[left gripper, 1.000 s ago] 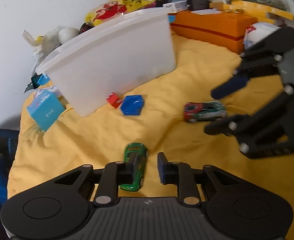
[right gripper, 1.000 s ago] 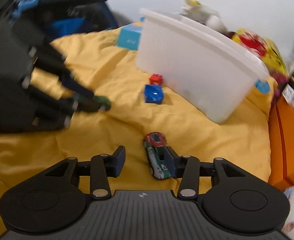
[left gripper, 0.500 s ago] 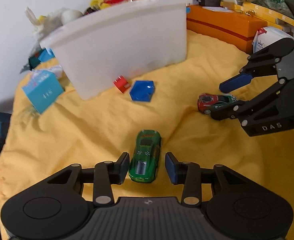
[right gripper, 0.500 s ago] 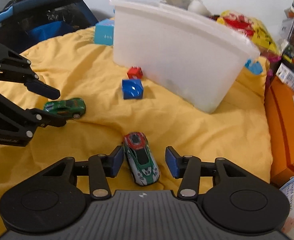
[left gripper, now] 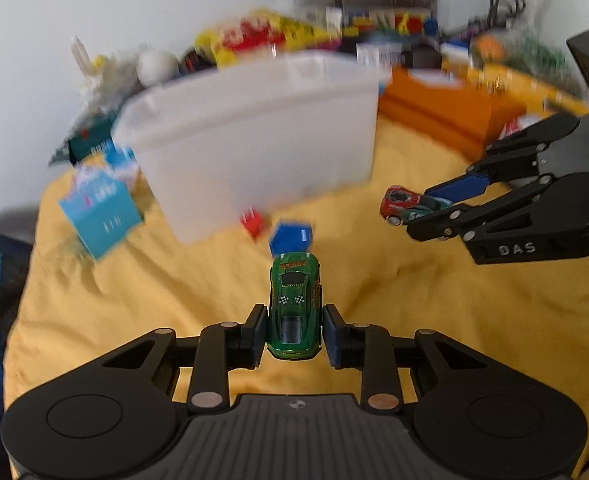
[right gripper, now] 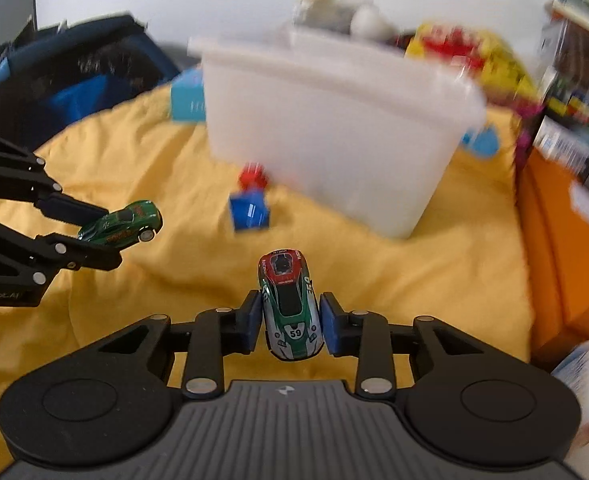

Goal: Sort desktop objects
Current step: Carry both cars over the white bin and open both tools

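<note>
My left gripper (left gripper: pixel 293 336) is shut on a green toy car (left gripper: pixel 294 304) and holds it above the yellow cloth (left gripper: pixel 134 300); the car also shows in the right wrist view (right gripper: pixel 122 224). My right gripper (right gripper: pixel 292 328) is shut on a red, white and green toy car numbered 59 (right gripper: pixel 290 308), also lifted; it shows in the left wrist view (left gripper: pixel 406 202). A white plastic bin (left gripper: pixel 254 144) stands ahead of both. A blue block (left gripper: pixel 290 236) and a small red block (left gripper: pixel 254 220) lie on the cloth in front of the bin.
A light blue box (left gripper: pixel 100 212) sits left of the bin. An orange box (left gripper: pixel 446 120) stands at the right, with clutter and toys behind along the wall. A dark blue bag (right gripper: pixel 74 84) lies beyond the cloth's left edge.
Both grippers have closed on their cars and lifted them off the cloth. Both views have tilted up and moved toward the white bin.
</note>
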